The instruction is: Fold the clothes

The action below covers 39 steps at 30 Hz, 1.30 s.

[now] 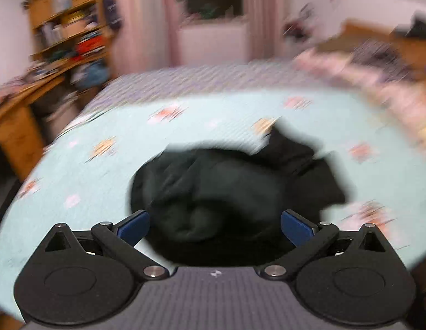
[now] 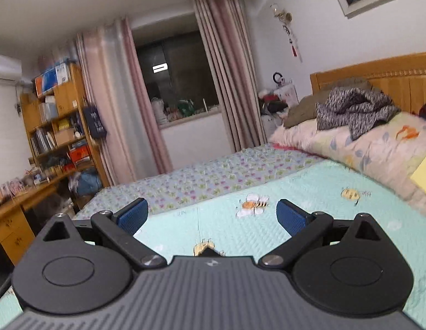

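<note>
A crumpled black garment (image 1: 226,192) lies in a heap on the pale mint bedspread (image 1: 103,170) with small bee prints; the left wrist view is motion-blurred. My left gripper (image 1: 215,227) is open just above the near side of the heap, its blue pads (image 1: 134,227) wide apart with cloth showing between them, not gripped. My right gripper (image 2: 212,217) is open too, over bare mint bedspread (image 2: 309,220), nothing between its blue pads (image 2: 291,220). A small black corner (image 2: 208,253) peeks above the right gripper's body.
A grey knitted garment (image 2: 353,110) lies on pillows (image 2: 350,148) by the wooden headboard (image 2: 378,77). A floral sheet (image 2: 213,176) covers the far half of the bed. A wooden desk and bookshelf (image 2: 56,126) stand left; curtains and a dark window (image 2: 177,77) behind.
</note>
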Each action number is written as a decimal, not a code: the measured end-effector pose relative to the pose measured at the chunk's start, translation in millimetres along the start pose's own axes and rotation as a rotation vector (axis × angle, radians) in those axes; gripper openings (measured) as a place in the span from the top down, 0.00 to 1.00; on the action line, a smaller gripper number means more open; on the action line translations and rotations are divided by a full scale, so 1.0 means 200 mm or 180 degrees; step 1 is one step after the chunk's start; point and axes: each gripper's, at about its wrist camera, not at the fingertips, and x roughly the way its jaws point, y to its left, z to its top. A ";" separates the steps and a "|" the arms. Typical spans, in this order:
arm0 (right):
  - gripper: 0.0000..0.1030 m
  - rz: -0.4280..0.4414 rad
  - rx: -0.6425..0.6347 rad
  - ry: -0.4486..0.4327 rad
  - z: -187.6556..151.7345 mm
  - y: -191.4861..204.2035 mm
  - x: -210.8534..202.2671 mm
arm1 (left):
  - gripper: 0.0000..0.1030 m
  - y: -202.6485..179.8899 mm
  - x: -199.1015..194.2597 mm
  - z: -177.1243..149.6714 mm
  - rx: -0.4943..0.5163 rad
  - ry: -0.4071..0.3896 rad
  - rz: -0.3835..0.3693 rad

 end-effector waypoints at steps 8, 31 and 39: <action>0.03 0.0493 0.0038 0.0000 0.22 -0.02 -0.24 | 0.01 0.00 -0.35 0.16 0.0084 -0.0436 0.0201; 0.05 0.0349 0.0568 0.2507 -1.20 0.20 0.03 | 0.01 -0.11 0.38 -0.45 -0.0280 0.0856 0.0361; 0.05 0.0513 -0.0054 0.1434 -1.04 0.21 -0.02 | 0.01 -0.08 0.53 -0.49 -0.0392 0.1053 0.0299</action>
